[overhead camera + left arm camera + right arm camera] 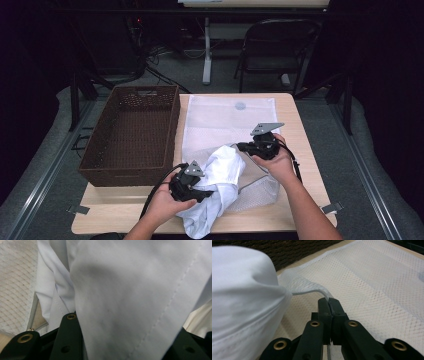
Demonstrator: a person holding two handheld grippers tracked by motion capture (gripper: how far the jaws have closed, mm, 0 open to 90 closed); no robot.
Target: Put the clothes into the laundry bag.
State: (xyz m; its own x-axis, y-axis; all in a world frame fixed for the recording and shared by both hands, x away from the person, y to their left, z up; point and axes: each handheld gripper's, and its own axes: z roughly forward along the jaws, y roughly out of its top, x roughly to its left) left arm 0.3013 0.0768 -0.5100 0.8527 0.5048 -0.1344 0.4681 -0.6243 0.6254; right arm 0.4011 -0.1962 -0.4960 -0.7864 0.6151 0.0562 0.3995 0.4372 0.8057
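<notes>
Holding white shirt (215, 185) in your left tool (192, 192) — right tool (250, 146) pinched shut on mesh bag (227, 117) rim; bag mouth lies just right of shirt.

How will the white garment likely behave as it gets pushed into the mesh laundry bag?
Probably floppy: the white garment sags in folds around the left tool and droops over the table edge. It looks light, thin woven cloth. It may bunch at the opening of the mesh laundry bag, whose edge the right tool pinches.

Left hand-held gripper (192, 187) jaws parted, clamping — right hand-held gripper (250, 146) pinched tight, 2 forearms low
</notes>
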